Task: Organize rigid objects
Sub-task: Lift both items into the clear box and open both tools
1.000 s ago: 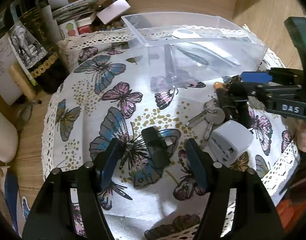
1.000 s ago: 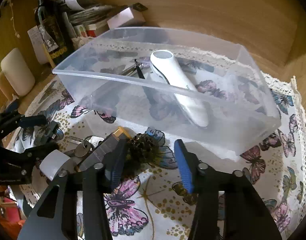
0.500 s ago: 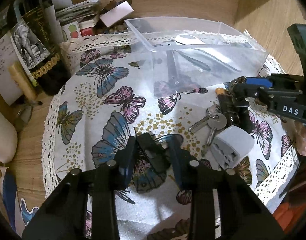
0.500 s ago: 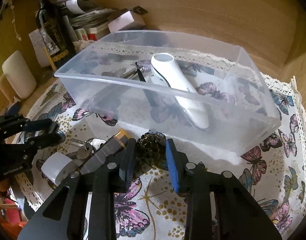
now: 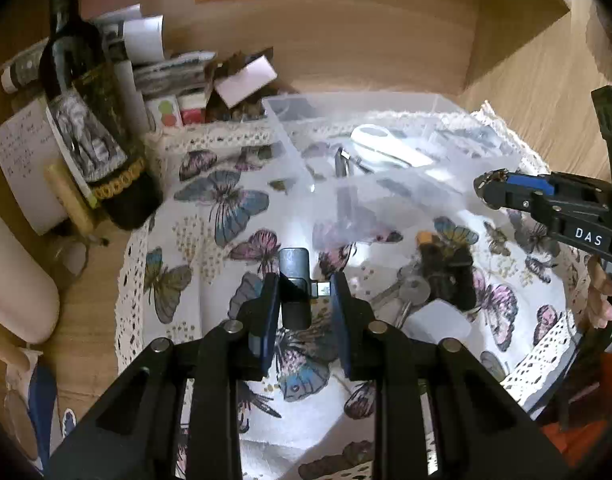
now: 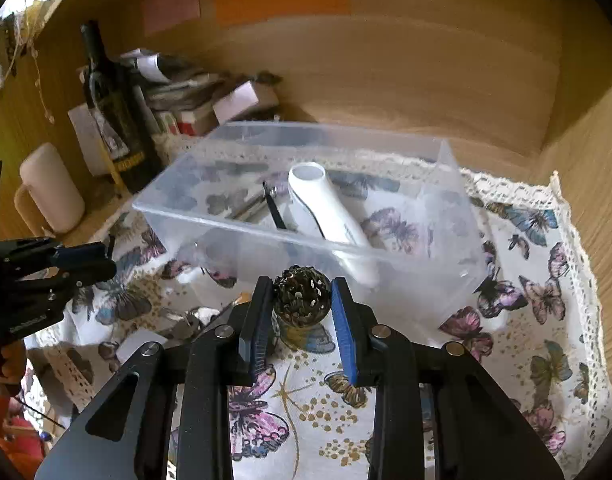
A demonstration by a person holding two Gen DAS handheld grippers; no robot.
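Currently, task partway.

- Clear bin [image 6: 434, 208], far centre on butterfly cloth [image 6: 518, 332]: already holds white handheld device [image 6: 326, 208], dark slim tool [image 6: 274, 210].
- Left gripper [image 5: 304, 292]: clamped on small dark adapter [image 5: 294, 276], raised over cloth.
- Right gripper [image 6: 302, 300]: clamped on perforated metal ball [image 6: 302, 296], near bin's front wall.
- Left on cloth: keys [image 5: 410, 288], white plug [image 5: 442, 320], dark orange-capped item [image 5: 446, 264].
- Legible: "DAS" on right gripper body. Bottle [image 5: 94, 128] label unreadable.

At lower centre, the right gripper [image 6: 302, 300] clamps a dark perforated metal ball [image 6: 302, 295] before the clear plastic bin [image 6: 242, 224] at mid-frame.
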